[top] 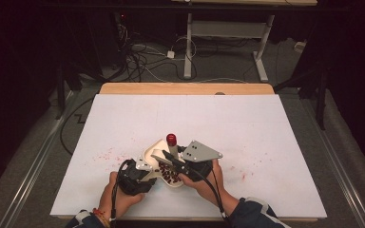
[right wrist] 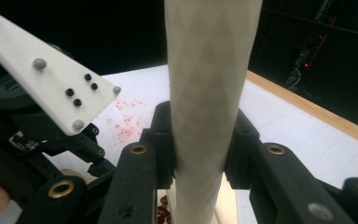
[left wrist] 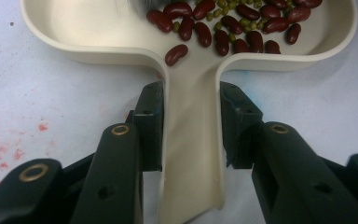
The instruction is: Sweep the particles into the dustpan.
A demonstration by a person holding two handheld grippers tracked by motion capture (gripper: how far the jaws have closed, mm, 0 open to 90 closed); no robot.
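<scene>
Cream dish [top: 153, 148] with beans [left wrist: 233, 23] sits near the table's [top: 266, 123] front edge; its handle runs back toward the person, pinched by the left gripper [left wrist: 191, 126]. Right gripper [right wrist: 199, 140] clamps a red-capped tube [top: 172, 145], long axis tilted over the dish.

My left gripper [left wrist: 191, 126] clamps the handle of a cream dish [left wrist: 74, 42], flat on the table w/ red beans [left wrist: 233, 28] and small green ones inside. My right gripper [right wrist: 198, 140] holds a pale stick [right wrist: 209, 84] w/ dark red tip, upright over the dish.
</scene>
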